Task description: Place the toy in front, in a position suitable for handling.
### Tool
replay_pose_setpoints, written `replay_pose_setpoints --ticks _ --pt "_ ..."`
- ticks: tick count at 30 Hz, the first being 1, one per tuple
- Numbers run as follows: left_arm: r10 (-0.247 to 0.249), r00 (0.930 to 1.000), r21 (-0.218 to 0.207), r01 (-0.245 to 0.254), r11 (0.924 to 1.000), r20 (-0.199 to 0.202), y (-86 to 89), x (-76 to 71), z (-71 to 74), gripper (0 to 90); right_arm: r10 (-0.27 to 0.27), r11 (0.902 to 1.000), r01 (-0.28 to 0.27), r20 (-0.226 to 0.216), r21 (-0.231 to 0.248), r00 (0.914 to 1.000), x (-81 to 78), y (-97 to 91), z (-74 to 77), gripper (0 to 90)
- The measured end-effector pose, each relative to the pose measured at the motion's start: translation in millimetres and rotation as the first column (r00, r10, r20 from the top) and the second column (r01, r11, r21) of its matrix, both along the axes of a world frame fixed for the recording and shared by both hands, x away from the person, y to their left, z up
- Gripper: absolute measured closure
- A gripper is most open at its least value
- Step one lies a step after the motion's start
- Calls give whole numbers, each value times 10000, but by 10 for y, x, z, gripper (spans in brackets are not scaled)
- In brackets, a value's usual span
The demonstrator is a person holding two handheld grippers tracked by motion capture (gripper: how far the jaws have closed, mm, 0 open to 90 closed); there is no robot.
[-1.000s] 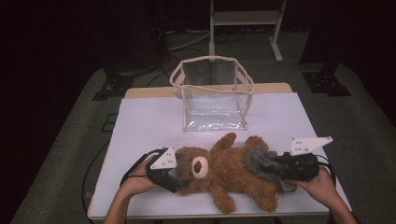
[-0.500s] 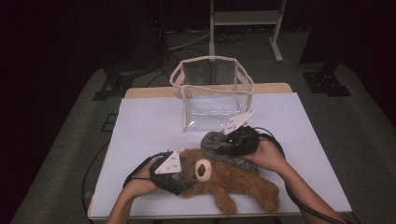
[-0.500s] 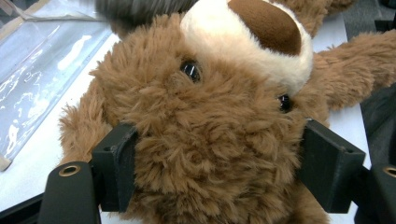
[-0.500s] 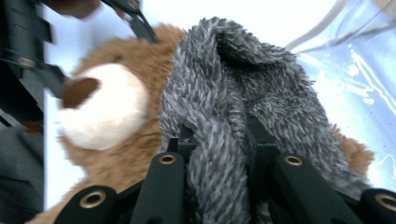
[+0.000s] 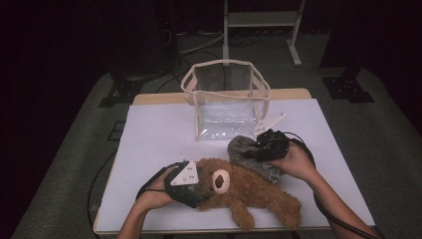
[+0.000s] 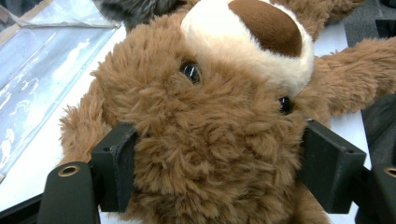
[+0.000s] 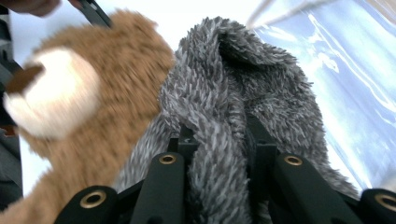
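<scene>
Tabletop [image 5: 149, 134] under white cover carries three things: one brown teddy bear [image 5: 249, 191], one grey furry cloth [image 5: 244, 149] and one clear plastic bag [image 5: 226, 102] with cream trim, standing open at the far middle; the bear lies on its back near the front edge, head toward the person's left, and the grey cloth rests against its upper side, just in front of the bag; the left gripper [image 5: 191, 191] has been closing its jaws and they now press both sides of the bear's head [image 6: 210, 154]; the right gripper [image 5: 266, 147] has its jaws clamped on a fold of the grey cloth [image 7: 224, 177], which seems lifted a little, though blur makes this uncertain; the bag blocks the way straight ahead of the right gripper; bare tabletop lies open at far left and far right; two hands, two grippers.
</scene>
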State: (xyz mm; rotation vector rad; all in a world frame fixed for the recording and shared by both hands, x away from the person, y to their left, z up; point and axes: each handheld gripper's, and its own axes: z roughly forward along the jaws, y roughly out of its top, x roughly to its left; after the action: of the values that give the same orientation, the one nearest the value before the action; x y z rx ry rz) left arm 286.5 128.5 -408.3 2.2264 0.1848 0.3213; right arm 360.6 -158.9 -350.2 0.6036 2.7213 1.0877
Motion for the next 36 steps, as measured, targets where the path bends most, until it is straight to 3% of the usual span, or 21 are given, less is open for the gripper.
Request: replay_pose_setpoints --ticks 3,5,8,10,15,19,21,24,26,28,31,36 --pt "-16 10000 62 16 10000 18 19 3 -8 225 296 9993 -294 93 -217 9995 4 166 -12 720" --pt "81 9999 -112 -82 9999 -84 29 1 -23 213 299 9987 -292 184 -406 9994 18 186 -38 721" --pt "79 10000 -65 -79 9999 -34 38 5 -24 203 -87 9998 91 169 -201 9998 35 12 -31 721" --pt "110 9999 -75 -111 9999 -43 38 8 -27 199 -476 9986 476 31 245 9989 21 -173 -9 722" --pt "226 9997 -88 -227 9997 -133 34 35 -20 192 -1095 9887 1091 -14 1032 9940 -92 -676 118 721" --pt "339 9991 -154 -342 9993 -238 22 51 -17 190 -1189 9811 1188 -85 1526 9929 -210 -884 214 721" --pt "355 9990 -180 -360 9992 -276 20 52 -17 188 -1024 9793 1035 -155 1740 9946 -268 -885 219 721" --pt "352 9990 -234 -358 9991 -262 25 49 -23 185 -327 9765 416 -455 2114 9984 -333 -740 161 716" --pt "348 9991 -236 -354 9991 -254 31 43 -27 184 235 9802 -122 -549 1978 9982 -361 -578 94 682" --pt "308 9993 -218 -313 9993 -225 41 41 -33 181 535 9869 -462 -431 1544 9976 -383 -439 42 581" --pt "281 9992 -269 -289 9992 -278 52 43 -38 180 559 9878 -505 -323 1471 9979 -411 -384 80 492" --pt "262 9991 -249 -270 9993 -326 48 48 -34 178 401 9871 -404 47 1552 9992 -465 -475 244 420"
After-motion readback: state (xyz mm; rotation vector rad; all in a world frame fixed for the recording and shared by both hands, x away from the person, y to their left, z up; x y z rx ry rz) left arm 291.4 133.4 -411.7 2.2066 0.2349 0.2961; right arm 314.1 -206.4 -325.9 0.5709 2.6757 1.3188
